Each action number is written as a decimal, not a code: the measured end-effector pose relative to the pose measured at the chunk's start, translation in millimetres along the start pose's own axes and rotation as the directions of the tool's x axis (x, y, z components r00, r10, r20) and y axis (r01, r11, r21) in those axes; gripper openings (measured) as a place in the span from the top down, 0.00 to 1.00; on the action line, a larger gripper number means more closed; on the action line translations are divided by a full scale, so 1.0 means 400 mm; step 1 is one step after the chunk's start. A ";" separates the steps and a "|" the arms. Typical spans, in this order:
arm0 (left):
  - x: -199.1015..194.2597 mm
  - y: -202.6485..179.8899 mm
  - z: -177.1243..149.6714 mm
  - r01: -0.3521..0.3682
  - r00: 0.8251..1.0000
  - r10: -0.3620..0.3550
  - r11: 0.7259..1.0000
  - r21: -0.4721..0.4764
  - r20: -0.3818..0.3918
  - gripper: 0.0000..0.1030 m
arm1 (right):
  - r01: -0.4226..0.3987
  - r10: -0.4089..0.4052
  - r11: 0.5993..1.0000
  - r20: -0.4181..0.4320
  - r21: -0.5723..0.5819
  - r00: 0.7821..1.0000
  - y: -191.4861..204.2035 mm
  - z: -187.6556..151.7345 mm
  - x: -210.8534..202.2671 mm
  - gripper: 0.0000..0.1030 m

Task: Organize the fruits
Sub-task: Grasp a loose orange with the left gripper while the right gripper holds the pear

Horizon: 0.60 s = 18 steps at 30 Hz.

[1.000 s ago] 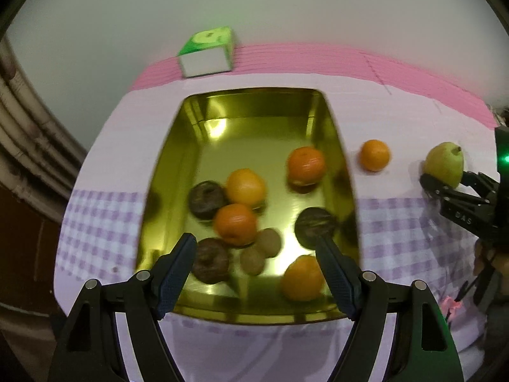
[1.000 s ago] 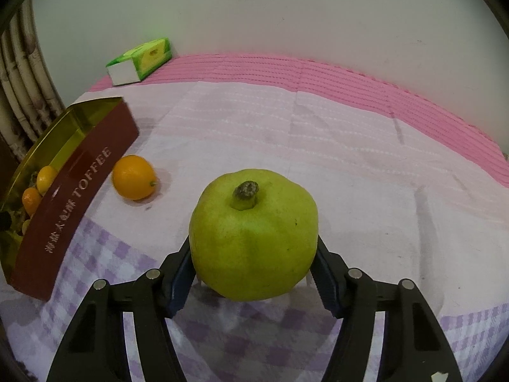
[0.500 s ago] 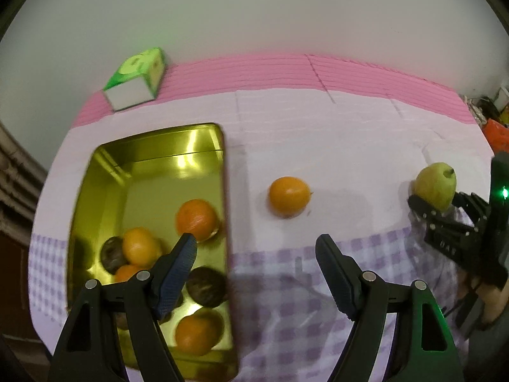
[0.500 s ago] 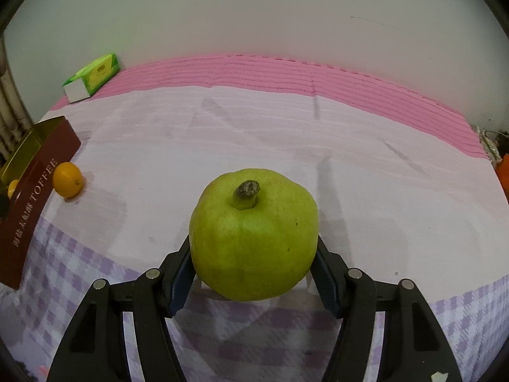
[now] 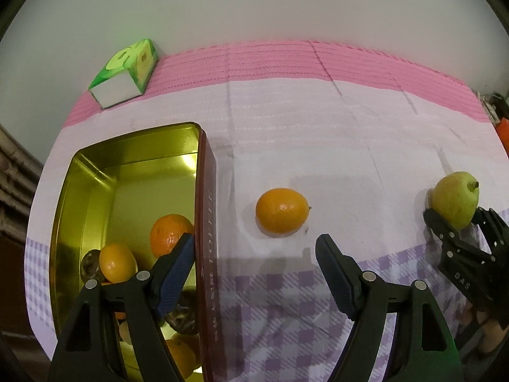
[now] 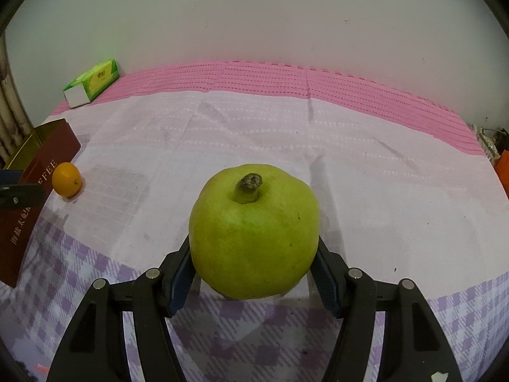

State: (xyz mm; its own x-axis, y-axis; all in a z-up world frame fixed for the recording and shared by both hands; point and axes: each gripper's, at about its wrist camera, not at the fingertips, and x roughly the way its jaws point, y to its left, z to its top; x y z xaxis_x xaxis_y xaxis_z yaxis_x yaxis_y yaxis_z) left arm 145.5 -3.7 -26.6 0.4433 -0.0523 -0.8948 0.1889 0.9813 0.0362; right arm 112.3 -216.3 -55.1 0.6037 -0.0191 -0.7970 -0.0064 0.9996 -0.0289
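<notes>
A green pear (image 6: 254, 235), stem end up with a stubby brown stalk, sits clamped between the two fingers of the right gripper (image 6: 254, 265) over the cloth-covered table. Its skin is smooth yellow-green with a few tiny dark specks. In the left wrist view the same pear (image 5: 455, 199) shows at the far right edge, held in that gripper. Well to its left a loose orange (image 5: 282, 210) lies on the cloth just beside the red outer wall of a toffee tin (image 5: 208, 222), whose gold inside holds several oranges (image 5: 170, 234) and some dark brown fruits (image 5: 90, 265). The left gripper (image 5: 254, 261) hangs with its fingers spread wide and nothing between them, one finger over the tin, the other over the cloth near the loose orange. The tablecloth (image 6: 366, 165) is pale with a lilac check at the near side and a pink band along the far edge, where a green tissue box (image 5: 125, 73) rests by a plain whitish wall (image 6: 254, 16).
</notes>
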 end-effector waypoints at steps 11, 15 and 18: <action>-0.057 -0.052 0.013 0.006 0.995 -0.014 0.996 0.085 0.094 0.27 | -0.007 0.007 1.000 0.000 0.003 1.000 -0.014 -0.008 -0.006 0.38; -0.015 -0.066 0.020 0.016 0.999 -0.021 0.995 0.098 0.045 0.35 | -0.008 0.008 1.000 0.001 0.004 1.000 -0.014 -0.008 -0.007 0.38; 0.018 -0.064 0.026 0.033 0.999 -0.034 0.996 0.078 0.002 0.38 | -0.009 0.009 1.000 0.001 0.004 1.000 -0.014 -0.008 -0.007 0.37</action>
State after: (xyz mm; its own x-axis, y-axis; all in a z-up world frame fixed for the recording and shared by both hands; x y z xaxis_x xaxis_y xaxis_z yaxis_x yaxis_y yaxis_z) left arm 153.2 -31.0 -29.4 0.4388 -0.0857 -0.8945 0.2710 0.9617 0.0408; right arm 108.2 -222.0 -54.6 0.6043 -0.0106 -0.7967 -0.0083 0.9998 -0.0196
